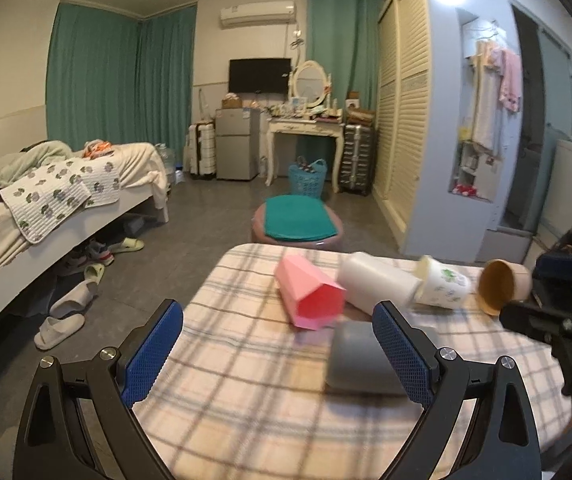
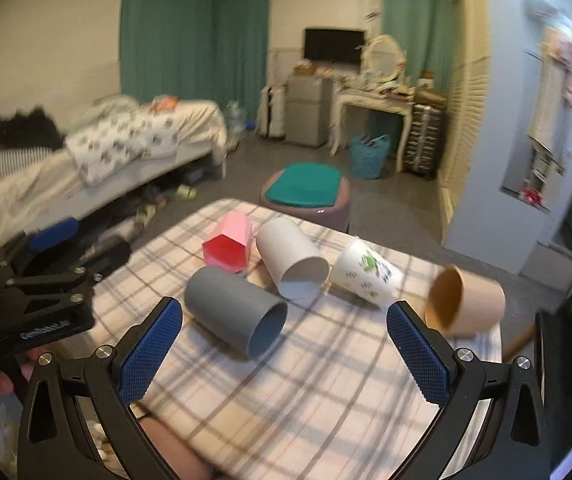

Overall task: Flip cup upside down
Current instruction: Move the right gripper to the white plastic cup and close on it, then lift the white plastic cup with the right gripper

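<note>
Cups, five in all, lay on their sides on the plaid-covered worktop (image 2: 325,380). In the right wrist view the grey cup (image 2: 234,316) sat at frame centre, mouth toward lower right. Behind it, toward upper centre, lay the pink faceted cup (image 2: 228,246) and the white cup (image 2: 291,258), the two just beside each other. The printed cup (image 2: 365,272) lay right of the white one, and the tan cup (image 2: 463,300) lay at the right of the frame, near the worktop edge, mouth facing left.

Right tool (image 2: 284,350) was spread wide with nothing between its blue pads; the grey cup lay between and beyond the fingertips, untouched. Its right pad (image 2: 417,350) overlapped the tan cup's rim in the picture; contact could not be judged.

Left tool (image 1: 278,350) was likewise wide open and empty in the left wrist view. The grey cup (image 1: 359,360) appeared at its right pad (image 1: 401,350), partly hidden behind it; touching or not could not be told. The left tool also showed at the left edge of the right wrist view, beside the worktop.

Both frames were motion-blurred.
</note>
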The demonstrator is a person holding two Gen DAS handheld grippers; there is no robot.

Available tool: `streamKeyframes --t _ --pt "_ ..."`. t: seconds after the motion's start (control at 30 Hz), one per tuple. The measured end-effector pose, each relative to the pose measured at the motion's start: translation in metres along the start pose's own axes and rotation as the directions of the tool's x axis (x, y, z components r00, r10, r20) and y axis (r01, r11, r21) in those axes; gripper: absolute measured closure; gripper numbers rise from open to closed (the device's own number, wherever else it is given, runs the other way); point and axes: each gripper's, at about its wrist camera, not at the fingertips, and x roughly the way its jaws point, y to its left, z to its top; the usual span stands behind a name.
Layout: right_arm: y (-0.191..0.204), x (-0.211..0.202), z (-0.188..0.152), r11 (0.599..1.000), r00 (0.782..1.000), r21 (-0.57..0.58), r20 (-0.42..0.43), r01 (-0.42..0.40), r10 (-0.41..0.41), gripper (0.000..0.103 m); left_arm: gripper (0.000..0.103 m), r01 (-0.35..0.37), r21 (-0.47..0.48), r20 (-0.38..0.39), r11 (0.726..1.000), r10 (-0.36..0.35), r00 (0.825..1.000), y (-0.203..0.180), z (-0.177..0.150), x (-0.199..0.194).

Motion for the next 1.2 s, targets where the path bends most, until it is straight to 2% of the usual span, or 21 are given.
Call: streamKeyframes --t 0.23,0.37,0.63,0.8,0.9,1.0,1.1,1.2 --pt "-0.002 0.094 0.044 0.993 0.991 -0.117 -0.133 -0.024 0.009 0.001 0.004 -0.081 -0.014 -0.087 0.997 0.079 0.993 0.017 0.008 0.057" --pt "-0.003 0.15 0.051 0.985 0.974 -0.164 -0.225 -0.056 0.018 0.018 0.004 -0.094 -0.03 -0.122 0.995 0.089 0.988 0.024 0.012 0.083" --pt "-0.002 0.222 0.052 0.97 0.942 -0.222 -0.334 -0.101 0.021 0.019 0.004 -0.092 -0.015 -0.156 0.996 0.088 0.984 0.021 0.011 0.117" --pt "0.003 0.238 0.05 0.962 0.93 -0.246 -0.366 -0.122 0.025 0.02 0.004 -0.081 -0.007 -0.158 0.997 0.079 0.984 0.019 0.011 0.123" --pt "0.007 0.242 0.049 0.959 0.92 -0.244 -0.39 -0.142 0.037 0.031 0.004 -0.078 -0.001 -0.156 0.997 0.077 0.985 0.018 0.013 0.121" --pt "0.004 0.239 0.05 0.972 0.921 -0.201 -0.387 -0.121 0.035 0.031 0.004 -0.081 -0.007 -0.142 0.997 0.079 0.987 0.018 0.019 0.109" --pt "0.003 0.216 0.058 0.979 0.942 -0.186 -0.336 -0.085 0.018 0.032 0.004 -0.075 -0.019 -0.11 0.997 0.072 0.991 0.019 0.027 0.091" --pt "-0.005 0.173 0.075 0.986 0.968 -0.158 -0.253 -0.048 0.006 0.032 0.004 -0.065 -0.026 -0.069 0.998 0.063 0.996 0.019 0.034 0.067"
